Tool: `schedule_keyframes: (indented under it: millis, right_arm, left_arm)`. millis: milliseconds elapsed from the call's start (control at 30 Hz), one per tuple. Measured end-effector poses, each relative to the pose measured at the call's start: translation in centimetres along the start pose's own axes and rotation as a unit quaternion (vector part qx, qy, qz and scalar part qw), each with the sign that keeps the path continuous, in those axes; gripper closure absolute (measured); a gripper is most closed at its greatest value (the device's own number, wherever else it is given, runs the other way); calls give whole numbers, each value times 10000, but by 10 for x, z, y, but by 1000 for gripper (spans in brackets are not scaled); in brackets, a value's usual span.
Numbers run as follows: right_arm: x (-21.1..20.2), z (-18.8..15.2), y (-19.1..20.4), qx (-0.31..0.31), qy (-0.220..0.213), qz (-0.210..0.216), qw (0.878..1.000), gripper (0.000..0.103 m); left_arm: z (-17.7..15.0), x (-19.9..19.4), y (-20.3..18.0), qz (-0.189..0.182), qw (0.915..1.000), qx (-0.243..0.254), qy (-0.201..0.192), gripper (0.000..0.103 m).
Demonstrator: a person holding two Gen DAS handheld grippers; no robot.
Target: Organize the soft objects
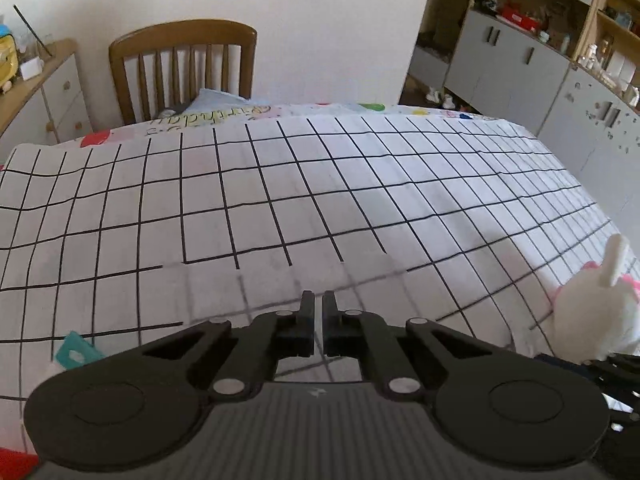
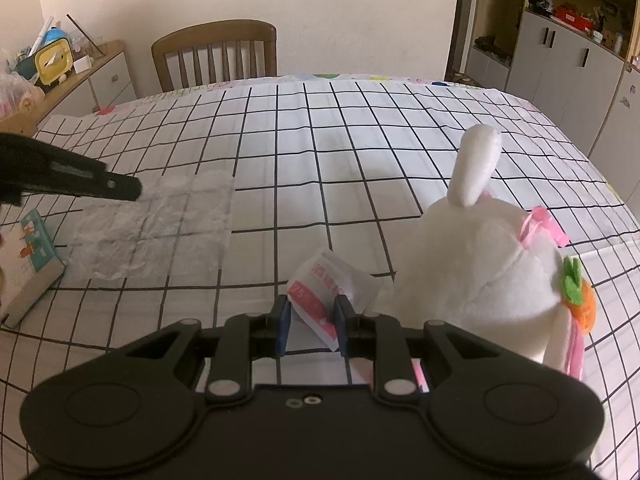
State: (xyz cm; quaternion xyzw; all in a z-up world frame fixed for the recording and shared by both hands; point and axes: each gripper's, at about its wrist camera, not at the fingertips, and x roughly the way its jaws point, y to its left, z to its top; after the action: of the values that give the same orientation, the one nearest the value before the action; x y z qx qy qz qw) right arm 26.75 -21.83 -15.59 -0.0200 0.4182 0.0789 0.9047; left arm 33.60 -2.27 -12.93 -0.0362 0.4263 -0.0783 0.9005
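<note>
**Wet wipe pinched at one corner, packet held, rabbit waiting**

A dining table under a white cloth (image 2: 360,152) ruled with a black grid fills both views, with a wooden chair (image 2: 216,52) at its far edge and cabinets along the walls.

The thin, translucent wipe (image 2: 160,228) lies spread on the cloth at the left of the right wrist view, crinkled, the grid lines showing faintly through it. The left gripper (image 2: 132,190) reaches in from the left and meets the wipe's far left corner; in its own camera the left gripper's jaws stand nearly together with a sliver of pale sheet between them, and the sheet blurs the grid beneath, so I judge it pinched on the wipe's edge. The right gripper (image 2: 310,320) is closed on a small white and pink sachet (image 2: 324,296) printed with red characters, which sticks up crumpled between its blue pads. Just right of that sits a white plush rabbit (image 2: 480,280), one ear upright, a pink ribbon and a felt carrot on its side, touching or nearly touching the sachet. A small teal book (image 2: 32,260) lies just left of the wipe.

As a judgement, the tidying looks early: the wipe is spread flat rather than folded or put away, the sachet is in hand but not placed, and the rabbit is untouched. No bin or basket for them is in view.
</note>
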Motion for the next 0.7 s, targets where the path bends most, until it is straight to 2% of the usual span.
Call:
schedule_keyframes:
  millis: [167, 233, 300, 333, 367, 400, 500, 633, 700]
  right_arm:
    - [-1, -1, -2, 29, -7, 31, 10000, 80]
    - [-1, -1, -2, 42, -9, 36, 10000, 80]
    - [-1, -1, -3, 50, -9, 48, 10000, 80]
    - [-1, 0, -3, 60, -9, 56, 10000, 80]
    - [-1, 0, -3, 70, -9, 62, 10000, 80]
    - [-1, -1, -3, 79, -7, 67, 9999, 80]
    - [-2, -1, -4, 96, -10, 76, 9999, 80]
    - [-2, -1, -3, 81, -1, 73, 9999, 80]
    - [-2, 0, -3, 84, 6, 77, 9999, 80]
  left_arm:
    - [4, -7, 20, -25, 9996, -246, 125, 99]
    - [4, -6, 28, 41, 9992, -329, 211, 96]
    - [4, -7, 37, 89, 9986, -480, 218, 80]
    - [4, -8, 40, 74, 9983, -541, 206, 51]
    - [4, -8, 43, 56, 9981, -579, 180, 15]
    - [4, -9, 45, 72, 9981, -598, 131, 8]
    - [6, -6, 51, 180, 9977, -645, 95, 8]
    - [8, 12, 59, 355, 9963, -715, 314, 8]
    - [8, 21, 61, 561, 9954, -676, 377, 8]
